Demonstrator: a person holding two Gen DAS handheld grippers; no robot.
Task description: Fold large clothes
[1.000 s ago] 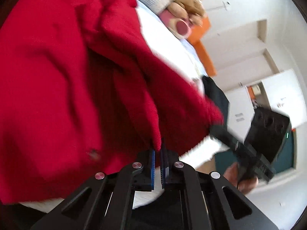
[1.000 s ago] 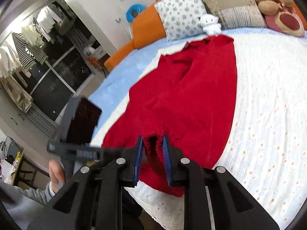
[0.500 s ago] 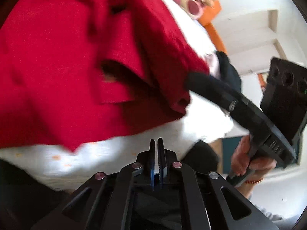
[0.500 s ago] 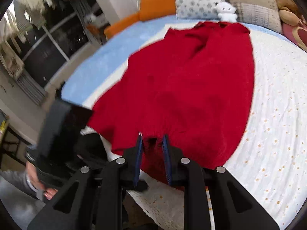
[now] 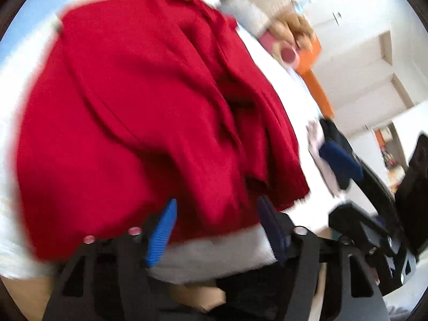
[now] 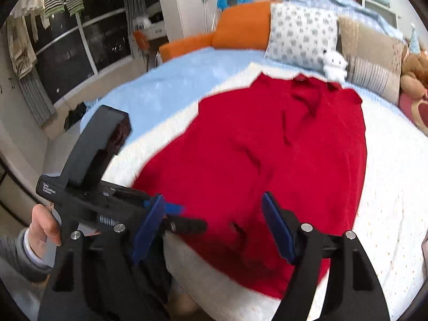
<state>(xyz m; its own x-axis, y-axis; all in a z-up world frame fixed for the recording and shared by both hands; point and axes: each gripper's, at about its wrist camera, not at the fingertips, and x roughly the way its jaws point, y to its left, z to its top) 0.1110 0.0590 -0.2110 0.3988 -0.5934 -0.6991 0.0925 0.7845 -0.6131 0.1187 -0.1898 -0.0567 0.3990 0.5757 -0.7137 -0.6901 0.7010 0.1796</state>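
Note:
A large red garment (image 6: 267,155) lies spread on the white dotted bedspread (image 6: 396,187), collar toward the pillows, hem at the near bed edge. In the left wrist view the garment (image 5: 128,123) fills most of the frame, with creases along its right side. My left gripper (image 5: 216,230) is open, its blue pads either side of the hem, holding nothing. My right gripper (image 6: 214,227) is open and empty just above the hem. The left gripper's black body (image 6: 101,187) shows at the right gripper's left, held by a hand.
Pillows (image 6: 302,34), a small white plush (image 6: 334,64) and a brown teddy (image 6: 414,72) line the bed's head. An orange headboard (image 6: 240,26) stands behind. A light blue sheet (image 6: 160,85) covers the left side. Dark and blue clothes (image 5: 339,157) lie at the bed's right edge.
Both grippers have opened. The right one has let go of the red hem, which now lies flat. The left gripper has swung back over the hem.

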